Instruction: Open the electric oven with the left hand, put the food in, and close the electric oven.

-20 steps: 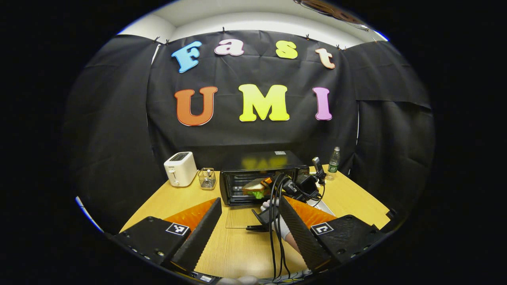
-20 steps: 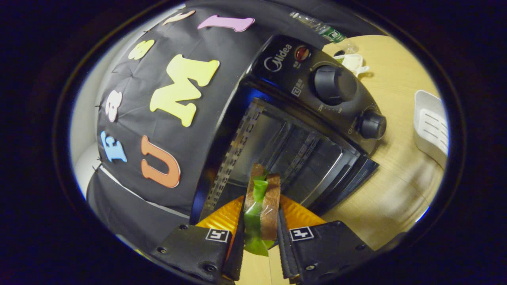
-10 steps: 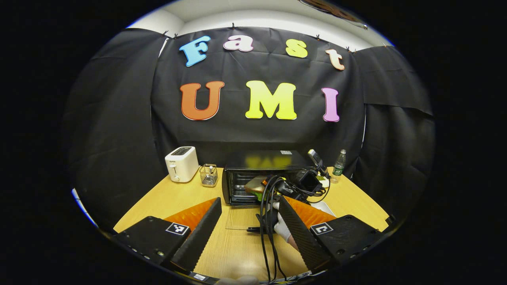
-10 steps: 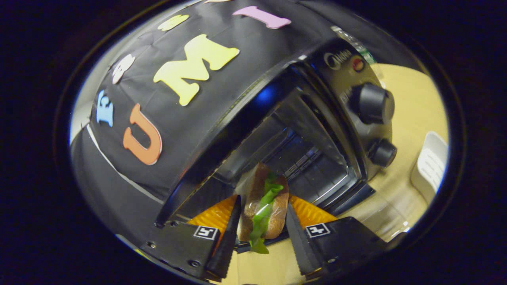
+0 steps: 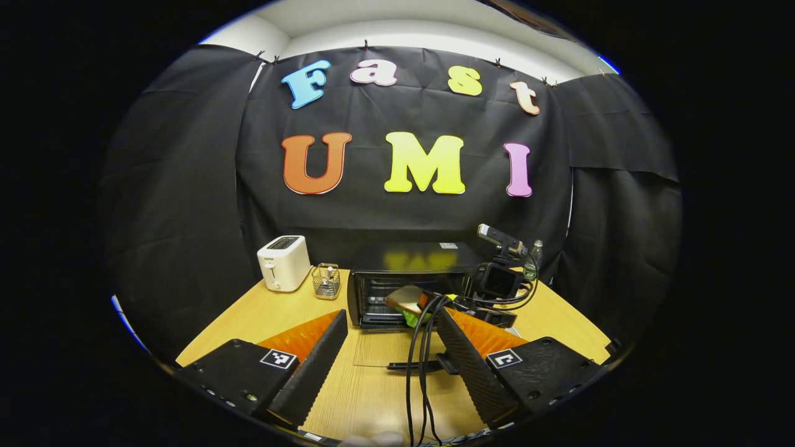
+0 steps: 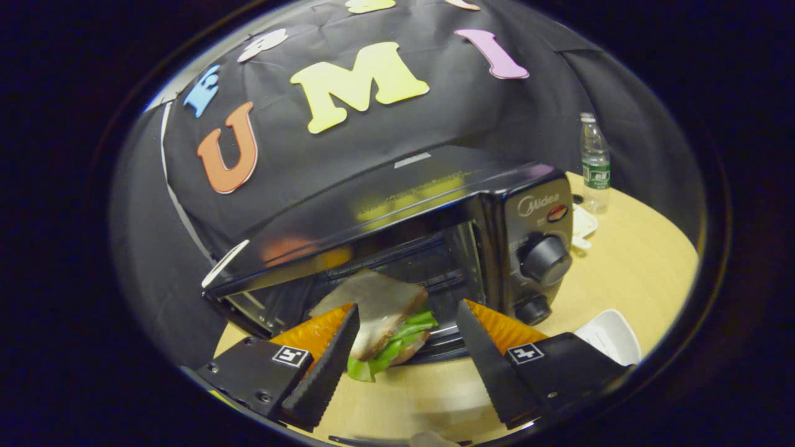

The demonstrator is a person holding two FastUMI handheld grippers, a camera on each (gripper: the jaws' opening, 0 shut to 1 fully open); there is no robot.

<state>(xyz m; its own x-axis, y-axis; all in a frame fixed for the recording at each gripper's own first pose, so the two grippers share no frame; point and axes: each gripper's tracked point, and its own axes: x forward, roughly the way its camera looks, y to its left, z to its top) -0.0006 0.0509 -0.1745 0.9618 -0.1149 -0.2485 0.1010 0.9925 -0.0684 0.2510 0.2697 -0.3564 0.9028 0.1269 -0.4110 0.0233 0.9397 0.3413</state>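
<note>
The right gripper (image 6: 404, 347) has its fingers spread wide, gripping nothing; the sandwich (image 6: 384, 323), bread with green lettuce, lies between them at the mouth of the black toaster oven (image 6: 435, 211). The oven's glass door (image 5: 382, 347) lies folded down flat on the wooden table (image 5: 273, 310). The left gripper (image 5: 388, 366) hangs wide open and empty, well back from the oven

In the left gripper view the right gripper (image 5: 428, 304) and its cables hide part of the oven (image 5: 407, 282) mouth. In the right gripper view one finger (image 6: 326, 366) covers the left side of the sandwich (image 6: 385, 323); whether the sandwich rests on the rack is unclear.
</note>
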